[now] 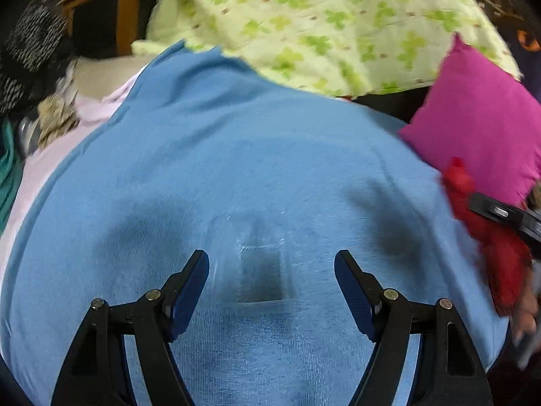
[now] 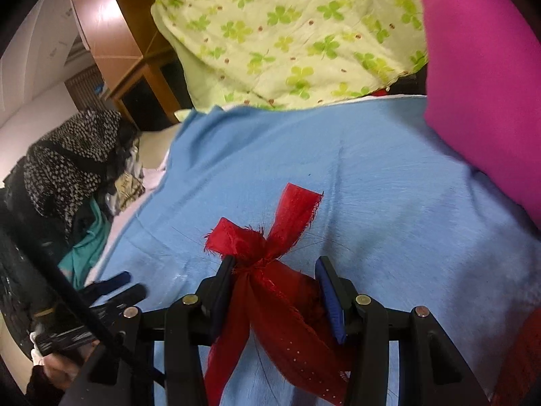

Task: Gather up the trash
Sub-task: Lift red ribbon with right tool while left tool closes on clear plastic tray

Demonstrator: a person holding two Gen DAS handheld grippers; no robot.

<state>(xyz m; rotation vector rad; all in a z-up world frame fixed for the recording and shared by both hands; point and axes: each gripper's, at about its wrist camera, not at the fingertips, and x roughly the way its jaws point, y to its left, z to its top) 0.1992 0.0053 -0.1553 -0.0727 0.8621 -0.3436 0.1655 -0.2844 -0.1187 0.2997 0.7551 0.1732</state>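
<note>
No legible writing or labels. Right claw point(image 2: 275, 279) clamped on red fabric scrap point(image 2: 270, 253), held above blue sheet point(image 2: 372, 186). Left claw point(image 1: 271, 267) wide, nothing gripped, over clear plastic wrapper point(image 1: 260, 264) lying on the sheet. Clover-print cloth point(image 2: 287, 34) far, magenta pillow point(image 2: 480, 84) right, wooden cabinet point(image 2: 115, 34) far left.

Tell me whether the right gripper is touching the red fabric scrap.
Touching. The right wrist view shows the right gripper closed on the red fabric scrap, both pads pressing its bunched middle above the blue cloth.
</note>
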